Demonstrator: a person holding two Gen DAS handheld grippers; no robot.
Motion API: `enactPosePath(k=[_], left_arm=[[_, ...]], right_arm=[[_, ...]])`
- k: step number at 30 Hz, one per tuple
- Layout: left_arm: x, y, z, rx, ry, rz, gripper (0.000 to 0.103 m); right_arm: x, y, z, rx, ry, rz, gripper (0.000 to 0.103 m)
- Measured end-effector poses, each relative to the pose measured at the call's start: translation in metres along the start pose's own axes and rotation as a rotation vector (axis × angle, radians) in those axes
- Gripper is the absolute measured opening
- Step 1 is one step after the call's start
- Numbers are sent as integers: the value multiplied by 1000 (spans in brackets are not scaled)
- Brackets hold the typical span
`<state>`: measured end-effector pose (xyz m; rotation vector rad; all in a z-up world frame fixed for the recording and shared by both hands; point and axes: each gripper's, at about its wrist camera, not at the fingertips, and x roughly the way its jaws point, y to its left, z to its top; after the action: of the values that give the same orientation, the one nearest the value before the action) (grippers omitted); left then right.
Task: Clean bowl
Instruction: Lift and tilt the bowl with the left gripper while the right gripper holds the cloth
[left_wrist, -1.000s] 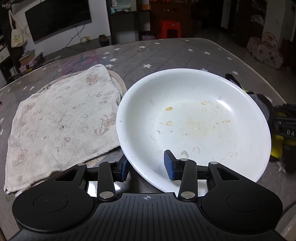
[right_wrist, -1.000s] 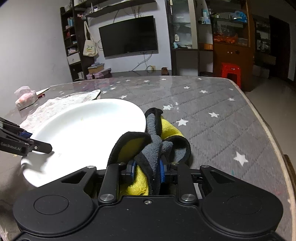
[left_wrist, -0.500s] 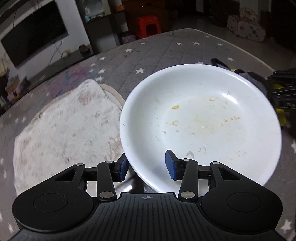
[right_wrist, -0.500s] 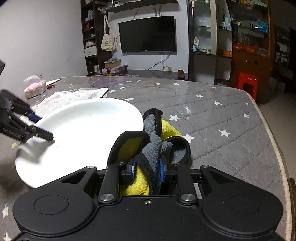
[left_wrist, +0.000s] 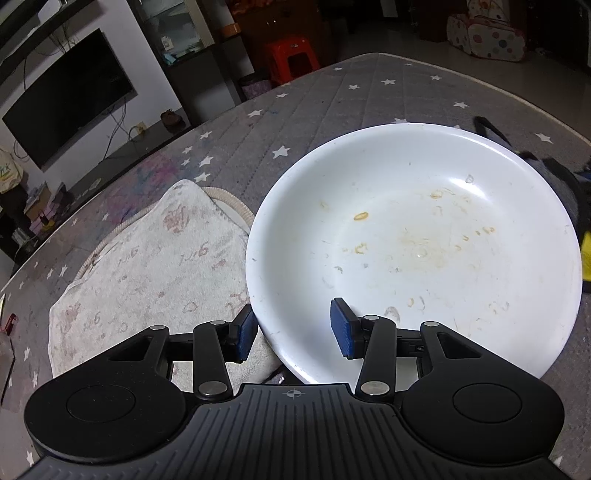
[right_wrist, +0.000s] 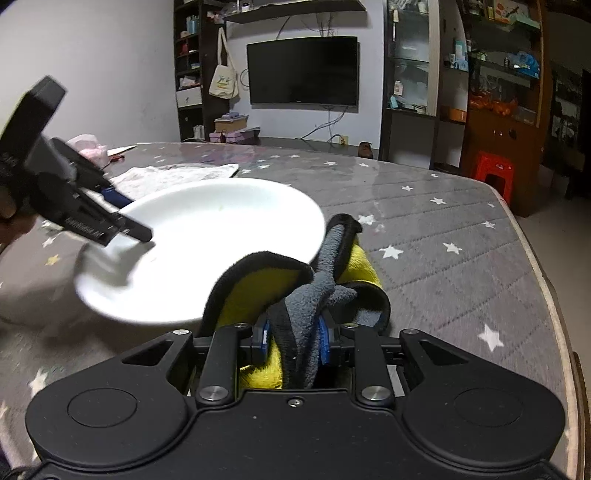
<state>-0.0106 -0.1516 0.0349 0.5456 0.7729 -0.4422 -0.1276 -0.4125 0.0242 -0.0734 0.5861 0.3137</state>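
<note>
Left hand-held gripper (left_wrist: 293, 330) is straddling the rim of the stiff, slick, breakable bowl (left_wrist: 424, 236), tilted at frame centre-right, while right hand-held gripper (right_wrist: 293, 341) is pinching soft cloth (right_wrist: 295, 291) beside it.

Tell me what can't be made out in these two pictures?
- Left wrist view: the bowl's near rim is hidden behind the left gripper; the fingers' contact is unclear.
- Left wrist view: the cloth is cut off by the right edge.
- Right wrist view: the bowl's near-left rim is blurred; the stains are washed out.
- Right wrist view: the right gripper's fingers are buried in cloth.
</note>
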Motion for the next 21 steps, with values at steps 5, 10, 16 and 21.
enactPosePath(k=[5, 10, 16, 21], left_arm=[[-3, 0, -4, 14, -14, -13, 46], [-3, 0, -3, 27, -20, -24, 46], [0, 0, 0, 43, -22, -25, 46], [1, 1, -1, 45, -22, -29, 46]], right_arm=[[-15, 11, -9, -10, 2, 17, 28], [-20, 13, -11, -28, 2, 27, 28], [-2, 9, -1, -51, -3, 10, 27], [9, 1, 3, -61, -4, 3, 28]])
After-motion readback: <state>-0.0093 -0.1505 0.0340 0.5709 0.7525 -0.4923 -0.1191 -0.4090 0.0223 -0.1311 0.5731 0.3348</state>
